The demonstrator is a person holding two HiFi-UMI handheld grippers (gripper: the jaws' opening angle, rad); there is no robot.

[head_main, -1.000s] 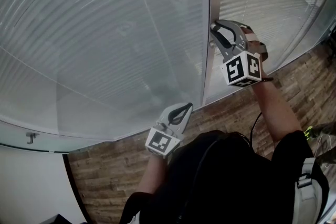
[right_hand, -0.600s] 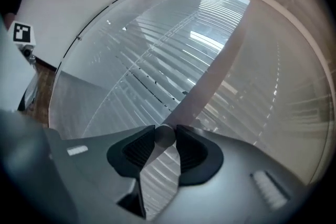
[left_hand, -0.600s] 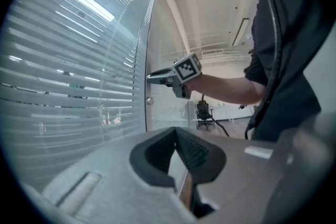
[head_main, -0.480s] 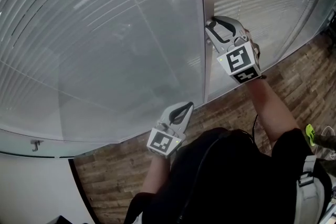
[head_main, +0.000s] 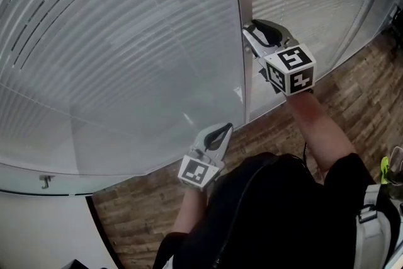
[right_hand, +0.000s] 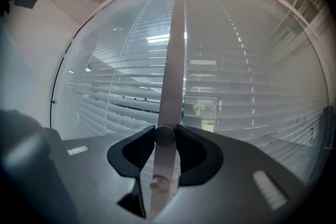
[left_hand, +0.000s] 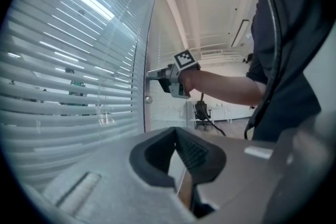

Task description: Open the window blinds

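Note:
The window blinds (head_main: 126, 41) are grey slats behind curved glass, split by a pale upright mullion (head_main: 239, 9). My right gripper (head_main: 252, 33) points level at the mullion and is shut on a small round knob (right_hand: 164, 135), which sits squeezed between both pads. A second small knob (right_hand: 157, 183) shows lower on the mullion. In the left gripper view, the right gripper (left_hand: 153, 75) meets the mullion from the side. My left gripper (head_main: 224, 128) hangs lower, near the glass, shut on nothing, its tips together (left_hand: 176, 131).
A brown wood-plank floor (head_main: 277, 129) runs along the foot of the glass. A small metal bracket (head_main: 44, 181) sticks out of the white wall at lower left. An office chair (left_hand: 202, 113) stands far off beyond the partition.
My right gripper has rolled about its own axis on the knob, so its marker cube shows other faces. The left gripper has stayed put. The slats at upper left show wider dark gaps.

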